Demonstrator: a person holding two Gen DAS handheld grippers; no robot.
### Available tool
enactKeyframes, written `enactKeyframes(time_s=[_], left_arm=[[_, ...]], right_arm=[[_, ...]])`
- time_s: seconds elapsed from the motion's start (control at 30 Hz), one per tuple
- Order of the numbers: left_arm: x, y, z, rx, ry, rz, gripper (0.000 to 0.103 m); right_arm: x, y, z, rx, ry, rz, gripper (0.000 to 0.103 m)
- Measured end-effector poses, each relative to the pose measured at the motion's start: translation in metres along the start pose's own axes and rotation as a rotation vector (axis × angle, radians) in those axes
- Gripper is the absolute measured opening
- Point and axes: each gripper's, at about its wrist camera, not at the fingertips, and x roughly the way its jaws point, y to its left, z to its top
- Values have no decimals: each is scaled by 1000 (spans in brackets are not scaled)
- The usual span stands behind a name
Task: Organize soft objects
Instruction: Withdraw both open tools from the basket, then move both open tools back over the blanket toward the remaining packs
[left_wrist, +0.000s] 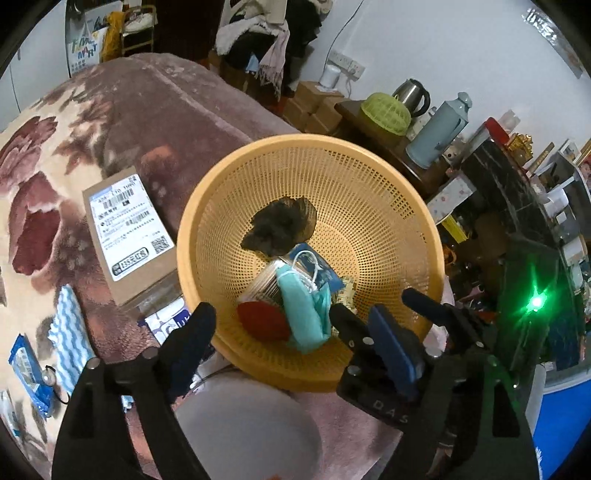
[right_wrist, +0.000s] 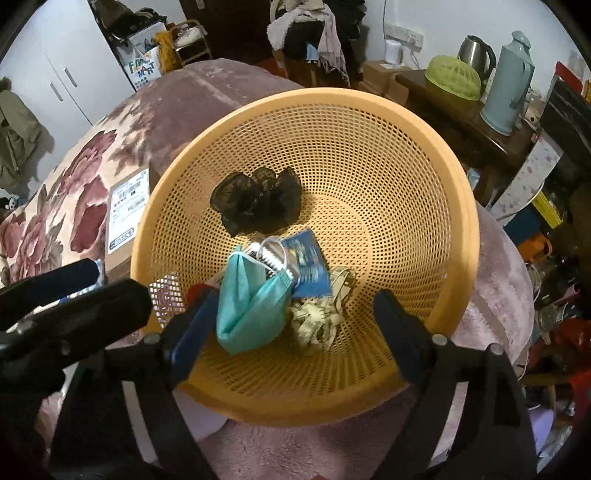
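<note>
Hovering jaws: your left gripper (left_wrist: 271, 325) and right gripper (right_wrist: 295, 325) both stood wide apart with nothing pinched between the pads, poised over the near rim of the orange basket (right_wrist: 458, 206).
Between the right fingers: the teal face mask (right_wrist: 247, 306) lay just ahead of you, loose on the mesh, its ear loop draped over a blue packet (right_wrist: 308, 266); a closing jaw could have snagged that loop and dragged the packet along.
Beside it: a pale crumpled wad (right_wrist: 317, 321) touched the mask, so a low grab risked taking both.
Crowding: your two grippers sat close together, and their fingers could have clashed.
Farther in: the dark frilly cloth (right_wrist: 255, 201) rested on the far slope, apart from the pile.
Left of the left gripper: a striped cloth (left_wrist: 70, 339) waited on the floral blanket (left_wrist: 37, 155), likely not yet sorted.
Basket: it looked tilted on soft bedding; a push on its rim might have tipped it.
</note>
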Motion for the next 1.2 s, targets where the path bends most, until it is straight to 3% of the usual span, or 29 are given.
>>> enactKeyframes(time_s=[0.17,0.33,1.2], left_arm=[[-28,12,-7,-20,-56,18,99],[-52,30,-17,-35,-88,61,102],[-129,109,-93,-137,-139,123,102]], right_arm=[[-13,12,-3,-16,-26,-1,100],[-25,26,-9,-34,-38,-6,101],[-65,120,-54,-175,-71,36,102]])
